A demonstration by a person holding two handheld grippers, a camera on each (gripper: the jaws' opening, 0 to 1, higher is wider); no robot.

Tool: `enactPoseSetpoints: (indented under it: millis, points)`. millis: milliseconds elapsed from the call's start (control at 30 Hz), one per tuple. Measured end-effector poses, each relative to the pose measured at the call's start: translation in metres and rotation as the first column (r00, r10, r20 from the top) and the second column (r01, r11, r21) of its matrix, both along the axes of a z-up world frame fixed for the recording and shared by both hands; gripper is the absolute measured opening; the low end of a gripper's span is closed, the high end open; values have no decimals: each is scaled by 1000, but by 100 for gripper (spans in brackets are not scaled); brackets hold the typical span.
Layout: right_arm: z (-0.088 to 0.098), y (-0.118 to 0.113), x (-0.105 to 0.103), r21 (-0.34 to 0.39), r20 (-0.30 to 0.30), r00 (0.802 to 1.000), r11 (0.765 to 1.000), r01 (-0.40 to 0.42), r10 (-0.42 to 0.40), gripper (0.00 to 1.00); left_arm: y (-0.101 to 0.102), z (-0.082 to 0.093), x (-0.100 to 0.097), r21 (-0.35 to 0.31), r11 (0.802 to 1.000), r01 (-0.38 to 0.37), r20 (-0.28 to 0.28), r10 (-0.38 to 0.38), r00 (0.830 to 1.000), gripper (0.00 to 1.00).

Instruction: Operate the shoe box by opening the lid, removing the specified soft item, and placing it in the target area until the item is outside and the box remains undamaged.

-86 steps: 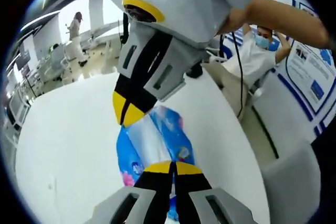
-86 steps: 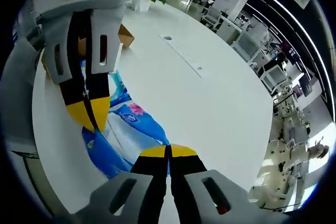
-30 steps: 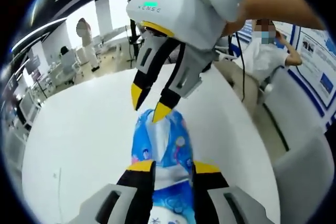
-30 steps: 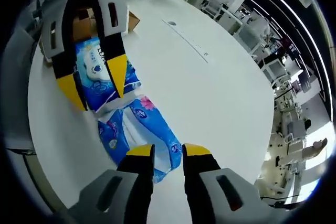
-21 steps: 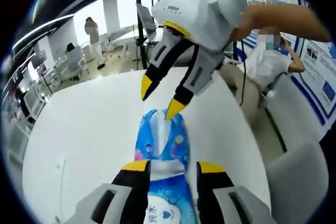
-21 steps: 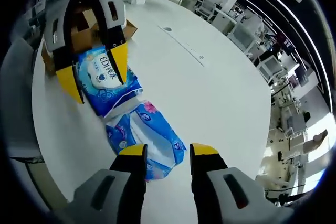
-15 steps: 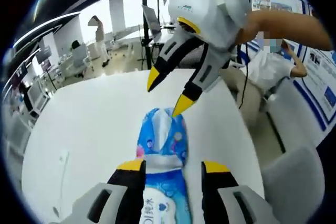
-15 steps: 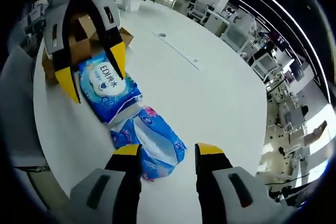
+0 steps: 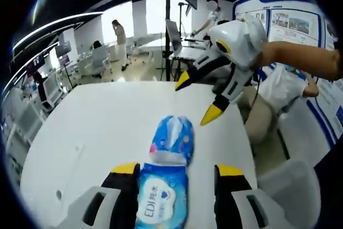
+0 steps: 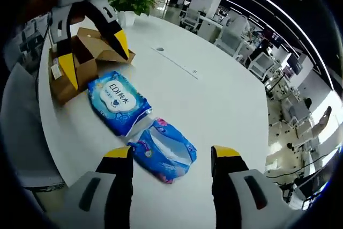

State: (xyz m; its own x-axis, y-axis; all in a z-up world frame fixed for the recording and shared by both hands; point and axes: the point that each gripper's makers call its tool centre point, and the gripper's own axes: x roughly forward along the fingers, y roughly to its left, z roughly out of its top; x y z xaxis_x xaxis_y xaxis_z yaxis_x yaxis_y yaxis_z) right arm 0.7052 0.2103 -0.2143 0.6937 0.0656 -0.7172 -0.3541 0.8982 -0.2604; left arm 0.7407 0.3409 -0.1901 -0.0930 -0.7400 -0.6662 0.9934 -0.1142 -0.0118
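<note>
Lying flat on the white table (image 10: 214, 100), well outside the box (image 10: 80, 60): two soft packs, end to end and touching, the wipes pack (image 10: 119, 102) with its glossy blue film and white oval label, the tissue pack (image 10: 163, 155) crinkled, blue with pink flowers. Hovering above them with nothing held: the right gripper (image 10: 170, 159), jaws spread wide, and the left gripper (image 9: 178, 171), equally wide. Sitting at 12 o'clock just past the right tips, the tissue pack, long axis running roughly 10 to 4 in the right gripper view; lying nearer the left tips, the wipes pack (image 9: 159, 201), pointing straight toward 12 in the left gripper view with the tissue pack (image 9: 173, 139) beyond it. Resting at 10 o'clock in the right gripper view, the cardboard box, brown and matte, flaps open, looking intact. Judging placement as done, or nearly so. Expecting both packs to sag if pinched at one end.
</note>
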Motion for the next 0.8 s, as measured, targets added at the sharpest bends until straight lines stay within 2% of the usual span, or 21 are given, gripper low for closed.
enactPoseSetpoints:
  millis: [167, 367, 533, 667, 800]
  points:
    - [8, 6, -4, 34, 30, 999, 999, 24, -25, 60, 20, 4, 2, -14, 999, -46, -14, 46, 999, 63]
    - [20, 27, -8, 77, 66, 997, 996, 37, -42, 65, 50, 11, 5, -38, 994, -105, -31, 104, 994, 69]
    - [25, 34, -9, 106, 86, 994, 993, 59, -68, 70, 73, 14, 13, -60, 986, -154, -41, 151, 988, 72]
    - [30, 40, -8, 107, 109, 992, 993, 54, -66, 74, 93, 18, 16, -83, 978, -193, -27, 192, 981, 75]
    - [35, 48, -12, 128, 116, 991, 990, 52, -67, 79, 110, 21, 19, -97, 968, -231, -34, 229, 973, 81]
